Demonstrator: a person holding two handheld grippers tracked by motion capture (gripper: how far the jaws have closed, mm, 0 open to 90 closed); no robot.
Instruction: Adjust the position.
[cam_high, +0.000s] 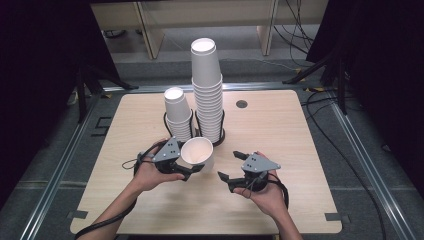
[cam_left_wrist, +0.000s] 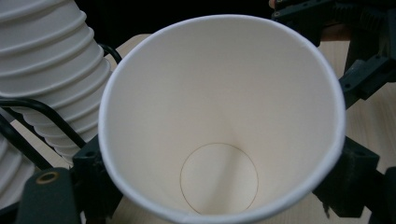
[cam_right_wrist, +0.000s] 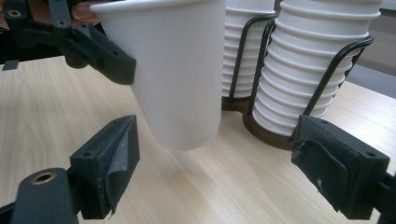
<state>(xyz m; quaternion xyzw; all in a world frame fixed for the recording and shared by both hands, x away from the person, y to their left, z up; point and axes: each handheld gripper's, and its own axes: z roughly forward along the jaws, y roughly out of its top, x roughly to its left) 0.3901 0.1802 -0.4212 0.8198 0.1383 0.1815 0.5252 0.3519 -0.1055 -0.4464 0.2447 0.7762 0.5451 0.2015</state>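
On the table, two wire racks held the tall stack and the short stack of paper cups, and in front of them I had one single cup clamped at its sides in my left claw, tilted, mouth towards me, its base just clear of the wood. My right claw stood wide and empty just beside it, jaws aimed at the cup. I judged myself mid-transfer: next the right claw needed to close on the cup's wall gently enough not to crush it.
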